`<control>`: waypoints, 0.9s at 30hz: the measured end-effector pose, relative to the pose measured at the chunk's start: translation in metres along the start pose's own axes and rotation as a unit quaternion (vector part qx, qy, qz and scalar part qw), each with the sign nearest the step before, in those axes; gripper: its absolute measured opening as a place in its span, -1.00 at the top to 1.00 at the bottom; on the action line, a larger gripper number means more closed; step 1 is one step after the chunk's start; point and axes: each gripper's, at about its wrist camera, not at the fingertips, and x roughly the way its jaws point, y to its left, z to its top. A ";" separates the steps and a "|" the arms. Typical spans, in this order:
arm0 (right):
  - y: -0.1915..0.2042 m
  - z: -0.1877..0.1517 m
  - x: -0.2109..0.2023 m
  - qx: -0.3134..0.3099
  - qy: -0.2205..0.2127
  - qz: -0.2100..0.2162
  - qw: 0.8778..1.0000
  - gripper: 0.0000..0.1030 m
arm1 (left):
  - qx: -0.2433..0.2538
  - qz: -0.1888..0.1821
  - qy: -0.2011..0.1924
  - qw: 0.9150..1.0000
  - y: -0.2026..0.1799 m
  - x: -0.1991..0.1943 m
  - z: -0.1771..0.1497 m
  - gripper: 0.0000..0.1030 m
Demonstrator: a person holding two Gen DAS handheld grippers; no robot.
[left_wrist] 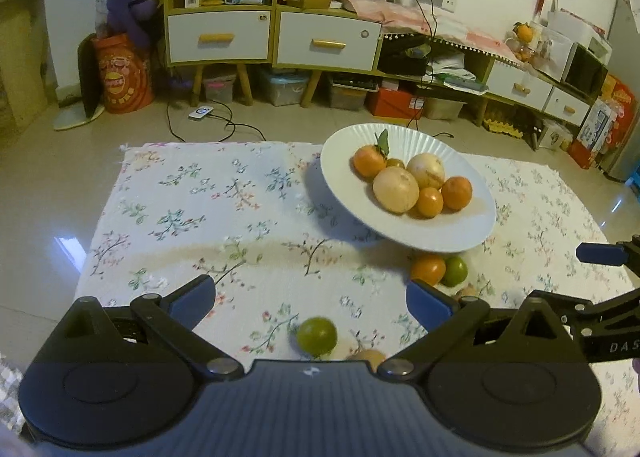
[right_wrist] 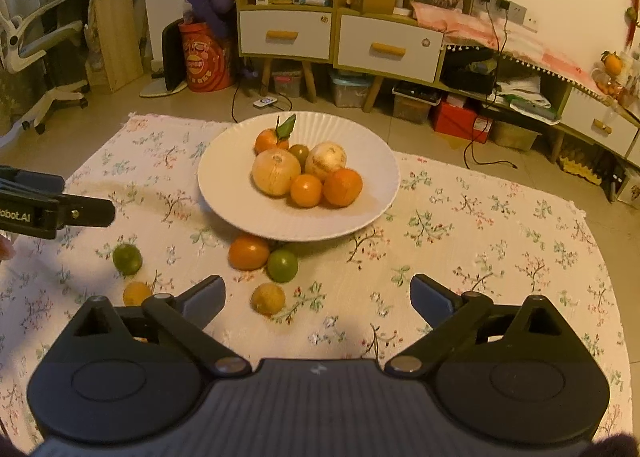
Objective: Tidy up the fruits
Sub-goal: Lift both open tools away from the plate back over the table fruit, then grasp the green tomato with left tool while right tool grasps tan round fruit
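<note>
Nearest the lens in the left wrist view, the left gripper (left_wrist: 310, 299) hangs over the floral cloth (left_wrist: 224, 217) with its blue-padded fingers spread wide and nothing between them. A green fruit (left_wrist: 317, 337) lies on the cloth between the fingers, close to the gripper body, and a tan fruit (left_wrist: 366, 358) just right of it is half hidden behind that body.

The right gripper (right_wrist: 318, 295) is likewise spread wide and empty above the cloth's near edge. In its view, going left to right, the left gripper's finger pokes in from the left edge, cut off by the frame; below it sit the green fruit (right_wrist: 127, 259) and a small yellow-orange fruit (right_wrist: 137, 293), partly covered by the right gripper's finger. Next come an orange (right_wrist: 249, 252) and a green lime (right_wrist: 282, 265), touching each other just at the near rim of the white plate (right_wrist: 224, 193), with a dull yellow fruit (right_wrist: 268, 299) in front of them.

The plate stands toward the cloth's far edge and holds two pale round fruits, three oranges, one with a leaf, and a small dark-green fruit mostly hidden behind the others.
</note>
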 end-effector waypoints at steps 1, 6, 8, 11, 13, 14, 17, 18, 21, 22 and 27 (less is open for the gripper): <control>0.000 -0.002 0.000 0.000 0.000 -0.001 1.000 -0.91 | 0.000 0.001 -0.002 1.000 0.001 -0.002 -0.003 -0.78; 0.001 -0.016 0.000 0.012 0.004 0.003 1.000 -0.93 | -0.015 -0.003 -0.001 1.000 0.008 -0.006 -0.017 -0.78; 0.003 -0.019 0.001 0.007 0.006 0.002 1.000 -0.93 | -0.013 -0.005 0.001 1.000 0.009 -0.007 -0.021 -0.78; 0.006 -0.022 -0.001 -0.002 0.001 0.004 1.000 -0.94 | -0.006 -0.001 0.000 1.000 0.011 -0.008 -0.025 -0.78; 0.006 -0.024 -0.003 -0.001 -0.004 0.006 1.000 -0.96 | 0.000 0.005 -0.003 1.000 0.013 -0.007 -0.028 -0.78; 0.007 -0.025 -0.003 0.000 -0.006 0.008 1.000 -0.97 | 0.004 0.008 -0.008 1.000 0.015 -0.006 -0.030 -0.78; 0.008 -0.029 -0.001 -0.006 -0.008 0.009 1.000 -0.97 | 0.013 0.019 -0.014 1.000 0.018 -0.001 -0.037 -0.78; 0.008 -0.030 0.000 -0.009 -0.008 0.008 1.000 -0.97 | 0.014 0.019 -0.011 1.000 0.020 0.002 -0.039 -0.78; 0.006 -0.033 0.004 -0.009 -0.004 0.006 1.000 -0.97 | 0.014 0.017 -0.004 1.000 0.023 0.007 -0.045 -0.78; 0.005 -0.034 0.004 -0.007 -0.004 0.006 1.000 -0.97 | 0.017 0.017 -0.003 1.000 0.022 0.008 -0.046 -0.78; 0.001 -0.036 0.009 0.002 0.001 0.005 1.000 -0.98 | 0.031 0.023 0.008 0.999 0.019 0.016 -0.051 -0.78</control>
